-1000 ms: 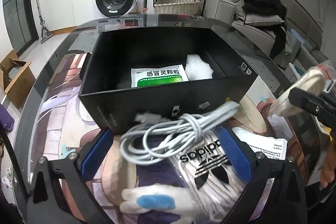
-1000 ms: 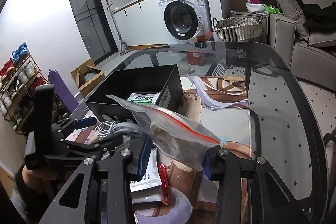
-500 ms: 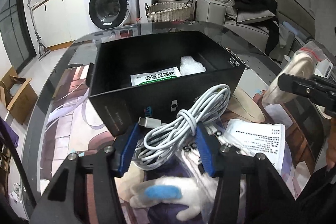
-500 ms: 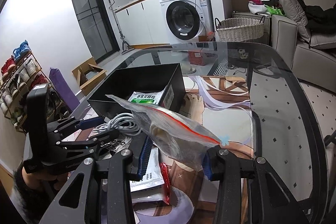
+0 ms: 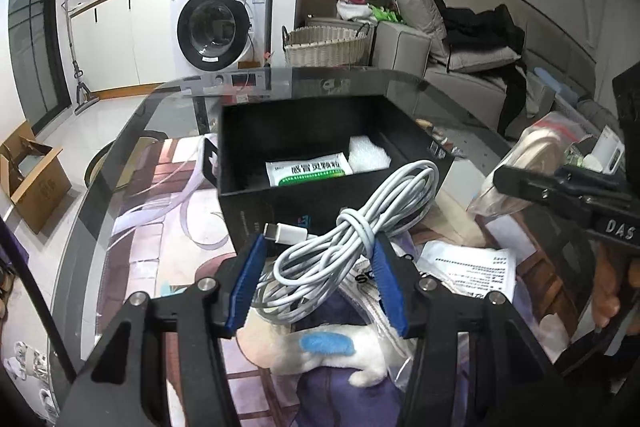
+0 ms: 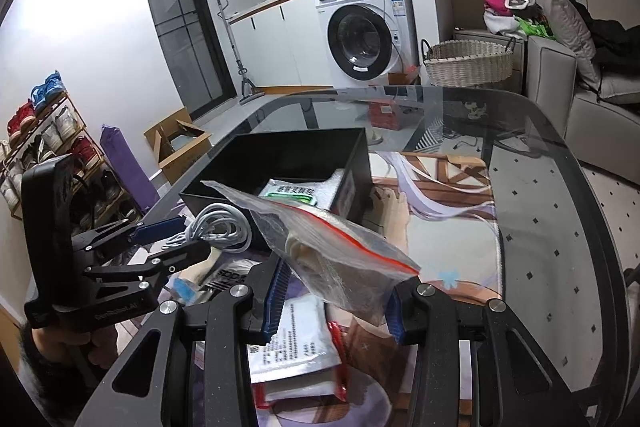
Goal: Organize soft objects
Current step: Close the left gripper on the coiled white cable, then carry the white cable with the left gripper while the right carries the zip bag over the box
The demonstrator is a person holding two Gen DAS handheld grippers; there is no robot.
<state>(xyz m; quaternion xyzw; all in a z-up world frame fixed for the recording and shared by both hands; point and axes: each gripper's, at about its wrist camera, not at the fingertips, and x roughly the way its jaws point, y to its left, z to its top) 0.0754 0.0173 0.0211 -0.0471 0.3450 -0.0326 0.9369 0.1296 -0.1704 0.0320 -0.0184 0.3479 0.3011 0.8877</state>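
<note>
Left gripper (image 5: 320,279) clamped on a bundled white cable (image 5: 352,231), blue pads pressing the coil from both sides; the bundle is off the table, hanging just in front of the near wall of the black box (image 5: 280,211), with its upper loop overlapping the near rim in the left wrist view. USB plug end (image 5: 286,231) sticks out to the left of the coil. Box is open-topped, standing on the glass table (image 6: 540,211); inside lie a green-and-white sachet (image 5: 308,169) and a piece of white foam (image 5: 368,157) at the far right corner, so the left half of the box floor is free. Right gripper (image 6: 332,297) narrowly closed on a clear zip bag (image 6: 328,243) with a red seal strip, holding it raised just beside the box's right side; bag contents pale, not identifiable. Below the grippers the near table area is crowded: white plush toy (image 5: 320,347) with a blue patch, a packet with black logo print (image 6: 228,277), a printed white packet (image 5: 468,267). Right of the box the tabletop is open to its curved edge. Beyond the far edge: wicker basket (image 6: 468,63), washing machine (image 6: 368,31), sofa (image 6: 592,99)
</note>
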